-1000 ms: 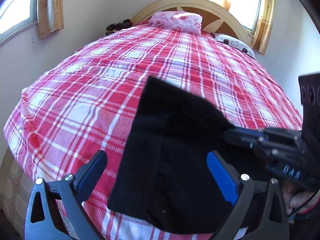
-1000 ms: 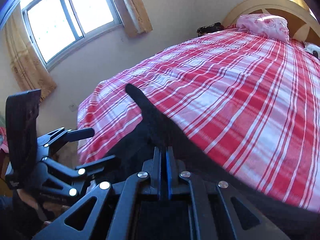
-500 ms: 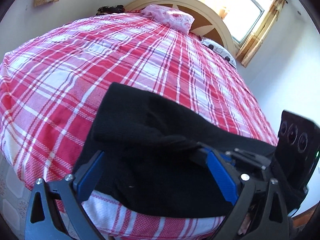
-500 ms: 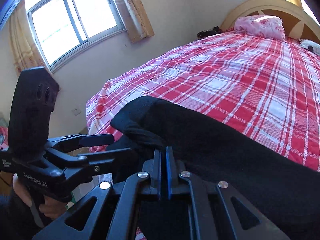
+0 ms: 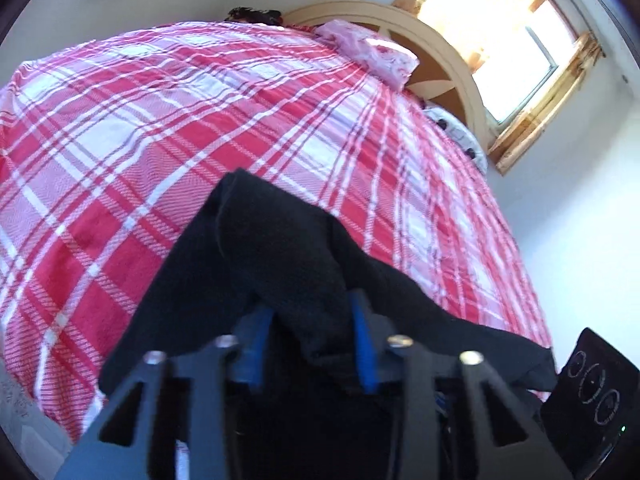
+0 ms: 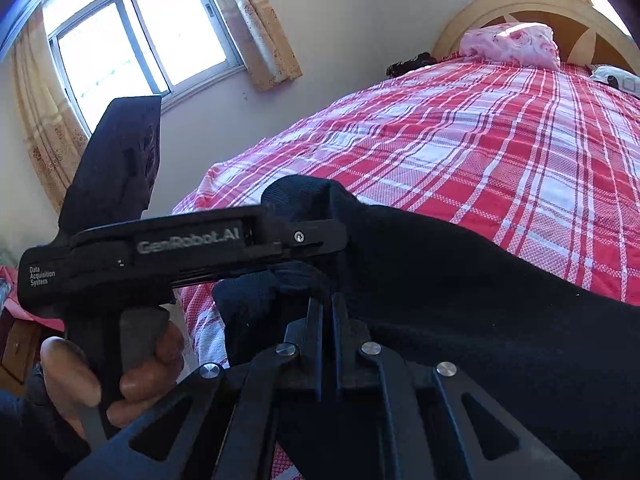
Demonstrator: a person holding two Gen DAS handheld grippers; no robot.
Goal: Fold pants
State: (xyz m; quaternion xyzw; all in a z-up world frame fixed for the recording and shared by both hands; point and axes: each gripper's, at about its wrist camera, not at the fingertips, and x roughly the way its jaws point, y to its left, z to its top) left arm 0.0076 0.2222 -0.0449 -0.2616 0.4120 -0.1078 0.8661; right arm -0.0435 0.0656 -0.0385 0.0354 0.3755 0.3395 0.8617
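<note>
Black pants lie on the near part of a red and white plaid bed. My left gripper has its blue pads closed onto a bunched fold of the pants. My right gripper is shut on the pants' edge; the dark cloth stretches to the right over the bed. The left gripper's body, held in a hand, shows in the right wrist view, close beside the right one.
A pink pillow lies at the wooden headboard. A dark item sits at the bed's far corner. Windows with yellow curtains are on the walls. The right gripper's camera block is at lower right.
My left gripper has moved in over the pants and closed its fingers on a fold. The two grippers have come close together. The right stays shut on the cloth.
</note>
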